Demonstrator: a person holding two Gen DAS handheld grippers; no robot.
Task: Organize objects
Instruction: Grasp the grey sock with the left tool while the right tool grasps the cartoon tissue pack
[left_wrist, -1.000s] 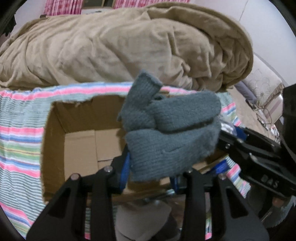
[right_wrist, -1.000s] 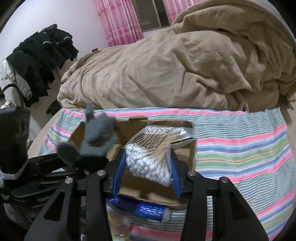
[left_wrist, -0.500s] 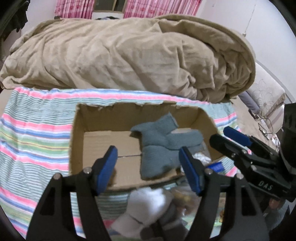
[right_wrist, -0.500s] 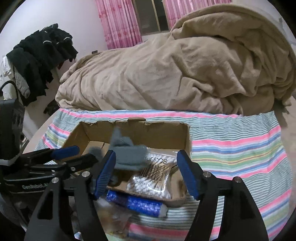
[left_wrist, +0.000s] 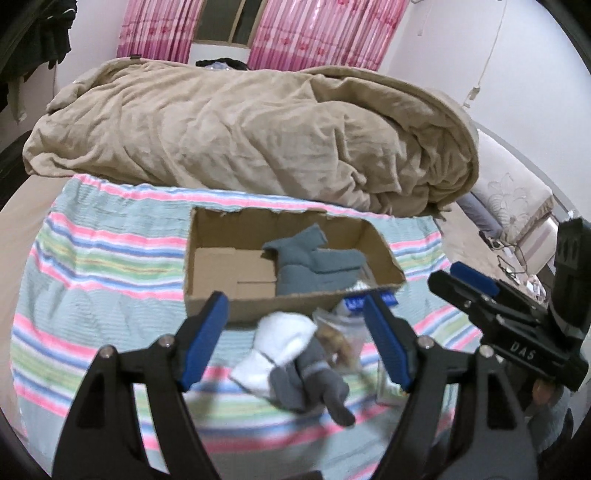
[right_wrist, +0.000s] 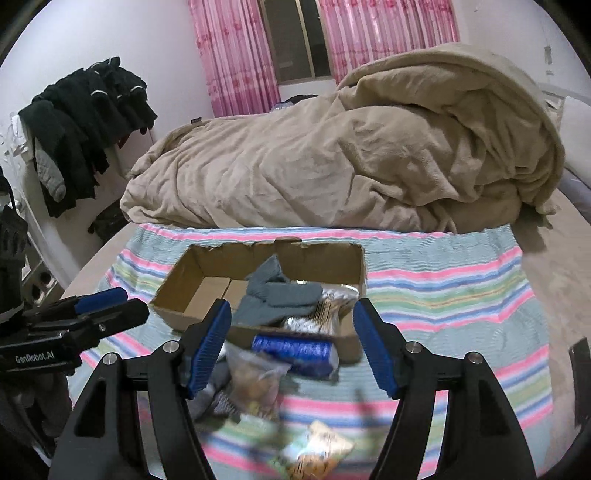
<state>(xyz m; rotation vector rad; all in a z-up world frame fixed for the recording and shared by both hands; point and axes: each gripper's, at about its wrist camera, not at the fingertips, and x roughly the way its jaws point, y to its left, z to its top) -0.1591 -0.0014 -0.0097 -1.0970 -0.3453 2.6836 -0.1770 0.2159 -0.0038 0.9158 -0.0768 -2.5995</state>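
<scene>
An open cardboard box (left_wrist: 277, 225) lies on a striped cloth (left_wrist: 103, 258) on the bed. Inside it rests a grey-blue sock (left_wrist: 314, 266), and in the right wrist view a bag of cotton swabs (right_wrist: 325, 310) shows beside that sock (right_wrist: 277, 295). My left gripper (left_wrist: 293, 297) hovers in front of the box, its jaws opening with nothing between them. My right gripper (right_wrist: 291, 302) is open and holds nothing, pulled back from the box as well. White and grey socks (left_wrist: 284, 347) lie in front of the box below the left gripper.
A blue packet (right_wrist: 291, 350), a clear snack bag (right_wrist: 255, 376) and another packet (right_wrist: 317, 450) lie on the cloth before the box. A bunched tan blanket (left_wrist: 240, 129) rises behind it. Dark clothes (right_wrist: 88, 118) hang at the left wall.
The left gripper let go of the grey-blue sock and the right let go of the cotton swab bag; both now lie in the box. Both grippers opened and drew back and up.
</scene>
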